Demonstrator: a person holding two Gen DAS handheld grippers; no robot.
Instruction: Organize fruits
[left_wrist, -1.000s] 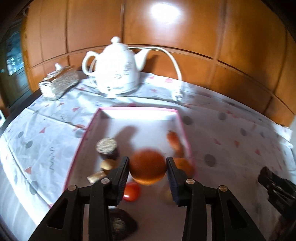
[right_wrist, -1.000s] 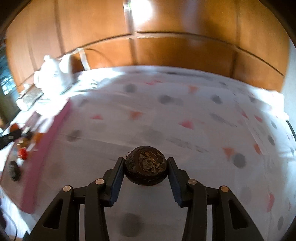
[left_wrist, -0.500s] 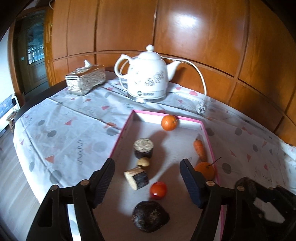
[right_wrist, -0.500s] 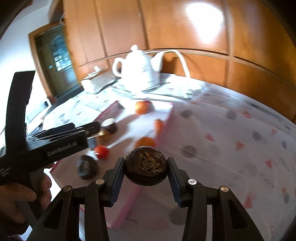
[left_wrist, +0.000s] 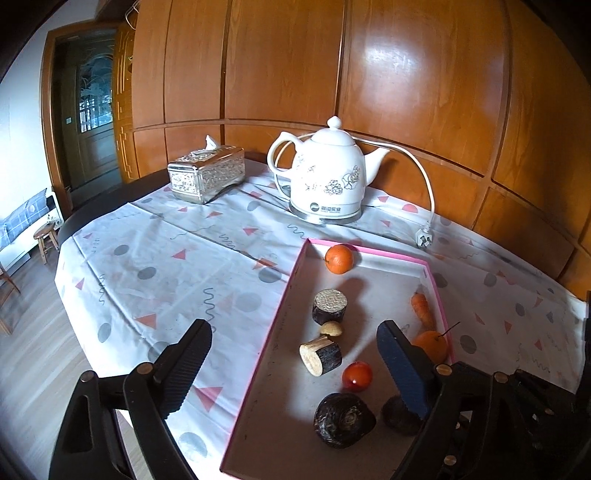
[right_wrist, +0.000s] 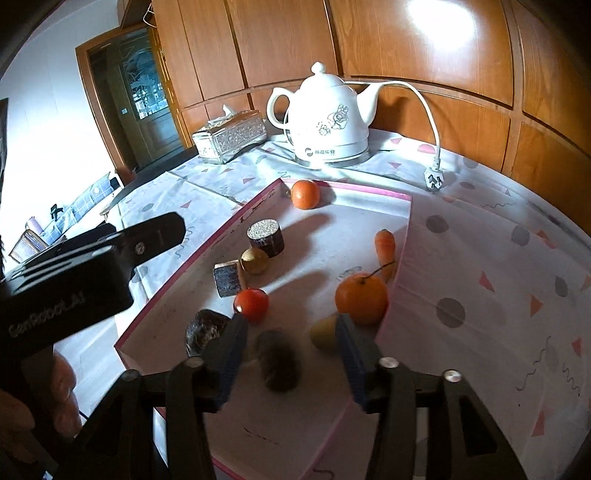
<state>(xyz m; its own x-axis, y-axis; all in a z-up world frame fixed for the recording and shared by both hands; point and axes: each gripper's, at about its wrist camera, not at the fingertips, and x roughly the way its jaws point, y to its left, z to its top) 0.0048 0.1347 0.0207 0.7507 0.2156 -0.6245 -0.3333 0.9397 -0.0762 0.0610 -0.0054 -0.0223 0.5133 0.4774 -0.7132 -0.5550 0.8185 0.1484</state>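
A pink-rimmed tray (left_wrist: 284, 295) holds an orange (left_wrist: 339, 259) in its far corner. Nearer lie a tomato (left_wrist: 357, 376), a stemmed orange (left_wrist: 430, 345), a carrot (left_wrist: 422, 309) and a dark round fruit (left_wrist: 343, 419). My left gripper (left_wrist: 293, 328) hangs over the tray's near left part, its jaws still opening, with nothing between them. My right gripper (right_wrist: 290, 325) is over the tray's near end. Its jaws are opening, and a blurred dark fruit (right_wrist: 279, 363) sits between them with a gap on each side. In the right wrist view the left gripper's finger (right_wrist: 155, 232) shows at the left.
Two dark log pieces (left_wrist: 330, 306) (left_wrist: 320, 355) and a small nut (left_wrist: 331, 328) lie mid-tray, and a yellowish fruit (right_wrist: 323, 334) by the right finger. A white kettle (left_wrist: 327, 177) with cord and plug (left_wrist: 423, 240) and a silver tissue box (left_wrist: 207, 177) stand behind. A hand (right_wrist: 37, 398) holds the left gripper.
The left gripper let go of the orange, which now lies at the tray's far corner, then opened wide and drew back. The right gripper carried the dark fruit to the tray and opened off it.
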